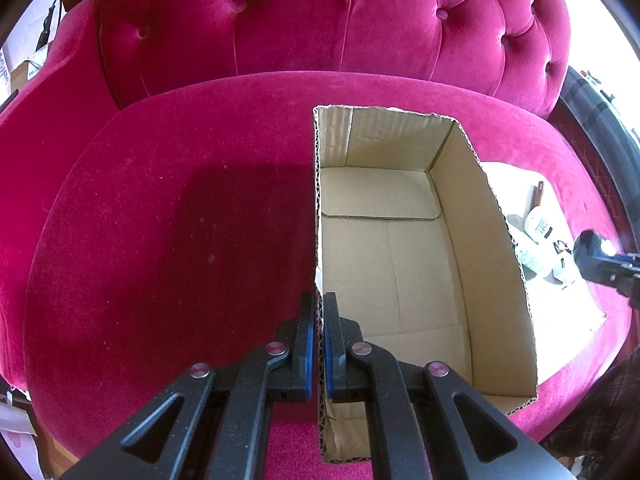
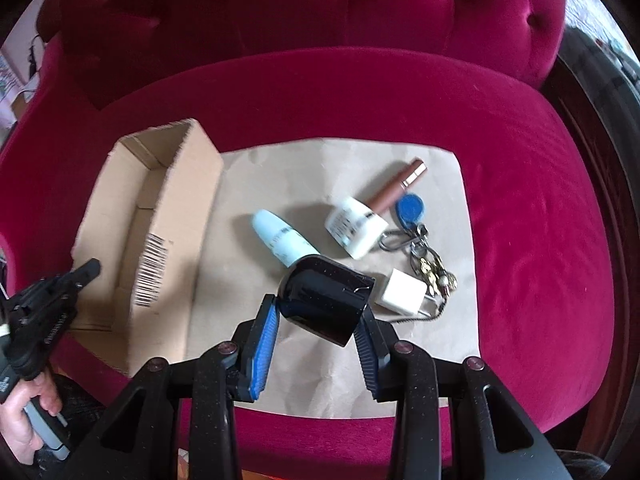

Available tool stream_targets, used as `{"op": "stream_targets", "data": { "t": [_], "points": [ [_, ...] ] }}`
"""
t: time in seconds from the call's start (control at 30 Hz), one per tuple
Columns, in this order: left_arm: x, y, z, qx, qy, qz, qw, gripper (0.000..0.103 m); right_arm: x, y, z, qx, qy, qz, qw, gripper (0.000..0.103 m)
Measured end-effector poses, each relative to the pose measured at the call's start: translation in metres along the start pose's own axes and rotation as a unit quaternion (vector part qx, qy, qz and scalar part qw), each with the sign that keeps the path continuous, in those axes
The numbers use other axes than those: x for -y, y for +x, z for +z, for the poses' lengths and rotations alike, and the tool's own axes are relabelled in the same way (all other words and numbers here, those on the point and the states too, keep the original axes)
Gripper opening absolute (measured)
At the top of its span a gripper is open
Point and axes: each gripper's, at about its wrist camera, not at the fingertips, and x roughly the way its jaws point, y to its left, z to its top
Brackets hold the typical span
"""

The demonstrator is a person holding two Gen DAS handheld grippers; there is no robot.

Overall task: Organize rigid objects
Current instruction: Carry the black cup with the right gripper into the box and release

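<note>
I see one open cardboard box [image 1: 400, 240], corrugated, with ragged cut edges, sitting on the seat of a tufted magenta velvet armchair [image 1: 160, 220]. My left gripper [image 1: 319, 344] is clenched on the box's left wall near its front corner, one blue pad on each side of the cardboard.

From the right wrist view, a creased sheet of brown paper [image 2: 312, 168] covers the middle of the seat, its left edge running under or against the box [image 2: 160, 220]. My right gripper [image 2: 318, 336] grasps a glossy black rounded case [image 2: 326, 304] between its ribbed blue pads, close to the paper's front edge.

Lying on the paper beyond the case I count five more things: one pale blue roll-on bottle [image 2: 280, 240], just behind the case; one white squat bottle [image 2: 356, 228]; one slim brown tube with a rose-gold cap [image 2: 396, 188] toward the far right corner; one white cube charger [image 2: 400, 292] just right of the case; and one key bunch with a blue round tag [image 2: 416, 236].
</note>
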Motion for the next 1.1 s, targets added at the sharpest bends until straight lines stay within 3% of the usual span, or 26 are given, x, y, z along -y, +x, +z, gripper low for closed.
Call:
{"op": "stream_targets", "data": {
  "t": [0.17, 0.53, 0.9, 1.1],
  "points": [
    [-0.001, -0.003, -0.001, -0.002, 0.003, -0.002, 1.0000, 0.004, -0.025, -0.030, 0.006, 0.017, -0.031, 0.015, 0.999, 0.039],
    [-0.003, -0.010, -0.004, -0.002, 0.003, -0.002, 1.0000, 0.004, -0.076, -0.055, 0.013, 0.031, -0.093, 0.063, 0.993, 0.039],
    [-0.002, -0.017, -0.005, -0.002, -0.008, -0.009, 0.9999, 0.003, -0.120, -0.050, 0.029, 0.043, -0.182, 0.093, 0.978, 0.039],
    [-0.001, -0.022, -0.005, 0.001, -0.010, -0.008, 0.9999, 0.003, -0.133, -0.034, 0.030, 0.043, -0.200, 0.111, 0.972, 0.039]
  ]
}}
